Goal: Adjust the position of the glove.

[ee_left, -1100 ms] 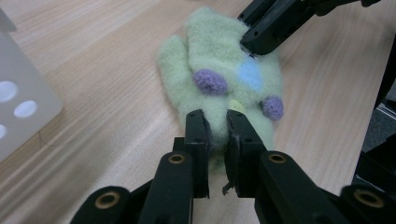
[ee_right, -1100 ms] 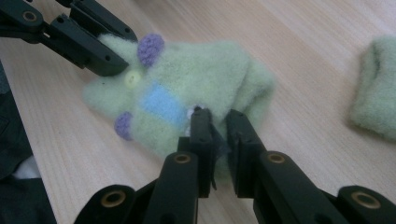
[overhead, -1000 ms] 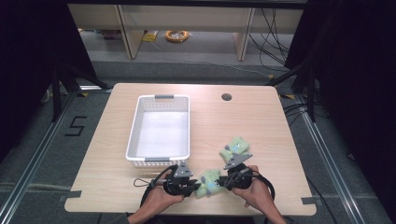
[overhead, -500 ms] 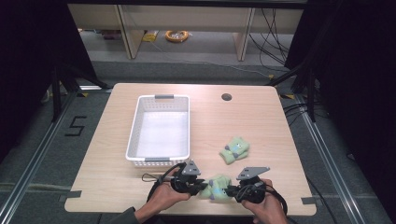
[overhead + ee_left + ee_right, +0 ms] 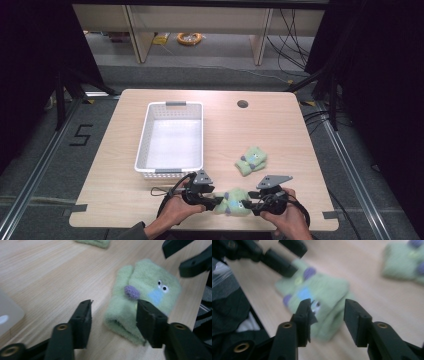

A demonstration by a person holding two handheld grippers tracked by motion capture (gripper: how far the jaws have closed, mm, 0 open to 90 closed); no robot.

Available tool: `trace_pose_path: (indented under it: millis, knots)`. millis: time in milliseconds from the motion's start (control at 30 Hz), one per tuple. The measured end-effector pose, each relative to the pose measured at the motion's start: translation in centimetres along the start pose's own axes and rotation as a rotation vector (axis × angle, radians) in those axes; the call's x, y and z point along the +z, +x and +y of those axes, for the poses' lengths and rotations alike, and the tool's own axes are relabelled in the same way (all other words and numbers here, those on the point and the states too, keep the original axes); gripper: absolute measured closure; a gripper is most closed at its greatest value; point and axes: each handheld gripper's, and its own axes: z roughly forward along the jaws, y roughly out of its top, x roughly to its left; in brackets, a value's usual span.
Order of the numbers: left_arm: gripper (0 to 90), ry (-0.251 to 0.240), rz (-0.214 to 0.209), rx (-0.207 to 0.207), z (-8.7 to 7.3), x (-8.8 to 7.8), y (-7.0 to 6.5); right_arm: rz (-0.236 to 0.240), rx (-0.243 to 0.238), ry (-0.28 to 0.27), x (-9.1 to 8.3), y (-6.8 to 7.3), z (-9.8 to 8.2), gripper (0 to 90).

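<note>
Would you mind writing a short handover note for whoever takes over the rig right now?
Left gripper: open, jaws straddling one end of the folded green fleece sock with a cartoon face at the near table edge.
Right gripper: open, jaws around the same sock's other end; that view is blurred, so contact is unclear.
A second green fleece sock lies to the right of the white plastic basket, which looks empty.
Done: neither sock is in the basket.
Left: probably grip the near sock, finish handling it, then deal with the other.

Two hand-held tools, left tool (image 5: 216,202) and right tool (image 5: 254,206), flank a green sock (image 5: 235,201) near the worktop (image 5: 280,125) edge, below a white basket (image 5: 172,140); another sock (image 5: 251,160) lies right of the basket.
</note>
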Motion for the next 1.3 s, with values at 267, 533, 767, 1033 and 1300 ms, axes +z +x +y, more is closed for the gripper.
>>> trace_pose_path:
  millis: [267, 533, 767, 1033, 1300]
  knots:
    - [33.3, -0.061, 0.0, -0.02, 0.7, -1.0, -1.0, -0.131, -0.021, -0.059, -2.0, -4.0, 2.2, 54.9]
    - [32.9, -0.064, 0.001, -0.039, 0.7, -1.2, -0.7, -0.213, 0.006, -0.026, -0.4, -8.7, 4.9, 57.6]
    - [32.9, -0.063, 0.003, -0.055, 0.6, -1.4, -0.4, -0.223, 0.031, 0.056, 1.9, -12.3, 7.1, 60.0]
    - [32.9, -0.059, 0.005, -0.042, 0.4, -1.5, -0.4, -0.202, 0.005, 0.149, 4.2, -13.3, 8.8, 59.0]
    - [32.9, -0.059, 0.009, -0.045, 0.3, -1.6, -0.1, -0.197, 0.029, 0.224, 5.9, -13.7, 8.9, 60.8]
